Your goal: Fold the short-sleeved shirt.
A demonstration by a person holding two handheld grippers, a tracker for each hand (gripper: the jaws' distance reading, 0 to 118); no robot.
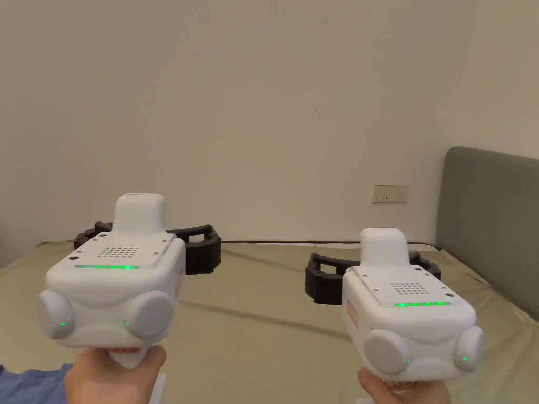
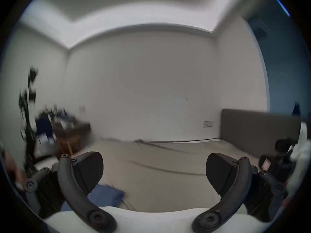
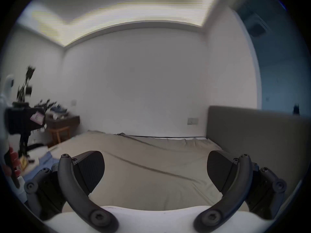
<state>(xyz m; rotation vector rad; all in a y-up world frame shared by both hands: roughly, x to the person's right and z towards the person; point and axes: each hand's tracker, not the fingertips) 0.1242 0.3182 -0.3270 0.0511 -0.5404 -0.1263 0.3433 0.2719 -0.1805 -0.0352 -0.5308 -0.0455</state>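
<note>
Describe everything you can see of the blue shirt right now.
Little of the blue fabric shirt is in view: a rumpled, unfolded patch lying on the beige bed sheet, low and left in the left gripper view beneath that tool's left jaw. A corner also shows at the head view's bottom-left edge. Neither tool touches it.

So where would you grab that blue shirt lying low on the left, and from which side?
Probably its near edge, coming down from above with the left gripper, whose jaws stand wide open. The blue shirt lies low on the bed, below and left of that gripper, so a pinch on an edge or fold seems best. Collar and sleeves are too blurred to pick out.
</note>
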